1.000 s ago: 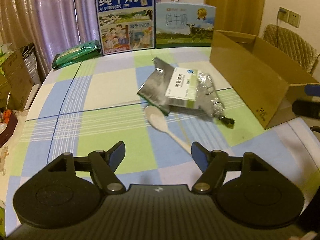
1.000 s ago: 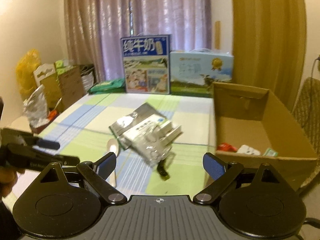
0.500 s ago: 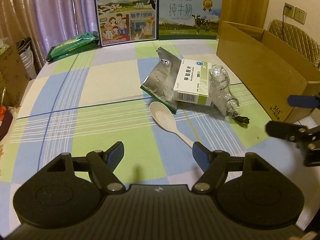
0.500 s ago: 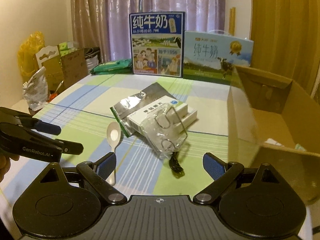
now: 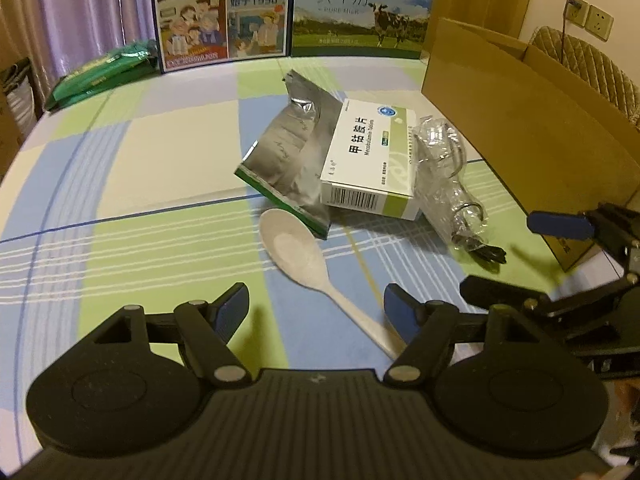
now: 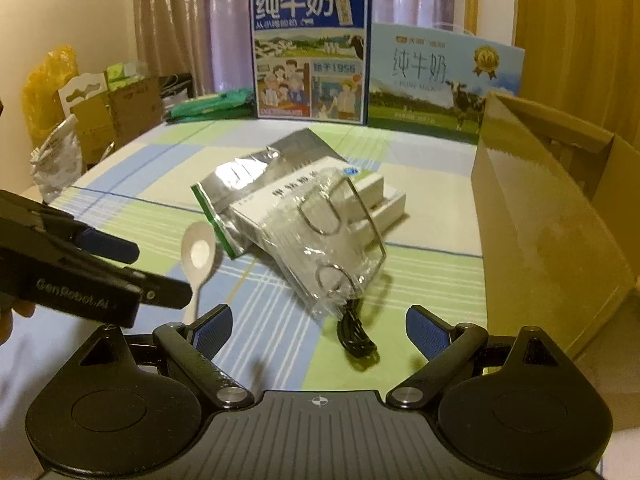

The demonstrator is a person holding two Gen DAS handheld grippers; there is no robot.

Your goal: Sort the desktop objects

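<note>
Both grippers gape wide, nothing held. Left gripper (image 5: 316,306) hangs low over the cloth w/ the spoon (image 5: 298,252) handle running in between its fingers, bowl just ahead. Right gripper (image 6: 318,330) sits near the clear bag (image 6: 328,248), its black cord end just in front of the gap.

Step, prob.: pick the spoon. Handle is thin & flat on the table (image 5: 120,168), so come down square over it, pads low, close slow or it'll skid. Bag is floppy; pinch a fold, not the wire rings.

Med box (image 5: 370,160) lies on the foil pouch (image 5: 288,152), mid-table; carton (image 6: 548,216) stands right of the pile, near.
</note>
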